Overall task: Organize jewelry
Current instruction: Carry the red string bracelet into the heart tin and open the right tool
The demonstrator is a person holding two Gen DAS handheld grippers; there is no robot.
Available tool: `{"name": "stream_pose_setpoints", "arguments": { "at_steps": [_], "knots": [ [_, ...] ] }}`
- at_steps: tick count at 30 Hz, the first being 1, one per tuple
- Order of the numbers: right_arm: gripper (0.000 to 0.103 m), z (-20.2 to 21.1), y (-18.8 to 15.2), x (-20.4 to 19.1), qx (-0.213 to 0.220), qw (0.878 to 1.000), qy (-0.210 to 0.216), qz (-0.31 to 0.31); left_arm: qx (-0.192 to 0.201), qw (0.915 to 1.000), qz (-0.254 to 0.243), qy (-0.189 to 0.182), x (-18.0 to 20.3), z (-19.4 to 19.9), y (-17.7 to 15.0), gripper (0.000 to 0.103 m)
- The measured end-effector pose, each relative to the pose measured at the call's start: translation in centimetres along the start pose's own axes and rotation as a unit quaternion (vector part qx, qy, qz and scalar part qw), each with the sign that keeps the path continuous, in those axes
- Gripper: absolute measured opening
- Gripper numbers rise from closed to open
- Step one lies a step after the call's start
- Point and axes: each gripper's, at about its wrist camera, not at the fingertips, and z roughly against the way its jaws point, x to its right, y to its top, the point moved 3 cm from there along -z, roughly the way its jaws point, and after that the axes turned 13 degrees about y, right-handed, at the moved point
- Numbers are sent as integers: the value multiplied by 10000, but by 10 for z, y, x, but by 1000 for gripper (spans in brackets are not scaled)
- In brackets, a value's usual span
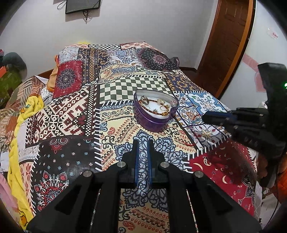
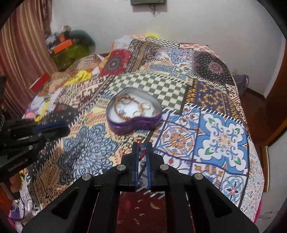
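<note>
Right hand-held gripper (image 2: 142,148): nearest in the right wrist view, black with blue-lined fingers, pressed together and pinching a small red and blue beaded piece of jewelry (image 2: 141,150) at the fingertips, above the bedspread.
Left hand-held gripper (image 1: 143,146): nearest in the left wrist view, fingers drawn close with only a narrow gap, nothing between them; it hovers over the bedspread, pointing toward the tin.
Bedspread (image 1: 75,111): a busy patchwork print of paisley, checks and tile motifs in cream, blue, maroon and black, covering the bed.
Heart-shaped tin (image 1: 154,121): purple, lid off, standing on the bedspread just beyond both grippers, near a green-and-cream checked patch.
Jewelry in tin (image 1: 157,105): gold rings, hoops and a beaded bracelet, lying on the pale lining.
Pinched piece and tin: apart, the piece on the near side of the tin.
Yellow cloth (image 1: 19,125): bunched along the left edge of the bed.
Pillows (image 1: 70,77): under the bedspread at the far end.
Wall (image 1: 143,23): pale, behind the bed, with a dark framed panel (image 1: 82,6) hung high.
Wooden door (image 1: 227,44): brown, far right.
Striped curtain (image 2: 23,44): red and tan, far left in the right wrist view.
</note>
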Motion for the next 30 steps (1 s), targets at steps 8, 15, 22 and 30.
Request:
{"name": "stream_pose_setpoints", "arguments": {
  "at_steps": [8, 15, 22, 30],
  "knots": [
    [7, 20, 19, -2, 335, 9994, 26, 96, 121, 9999, -22, 13, 1, 1, 11, 7],
    [7, 30, 42, -7, 629, 9978, 90, 197, 316, 9995, -66, -1, 6, 3, 31, 7],
    [7, 35, 63, -11, 858, 9958, 179, 258, 491, 9987, -156, -15, 11, 1, 52, 7],
    [7, 28, 81, -11, 971, 9946, 229, 288, 542, 9984, -169, -64, 16, -12, 69, 7]
  ]
}}
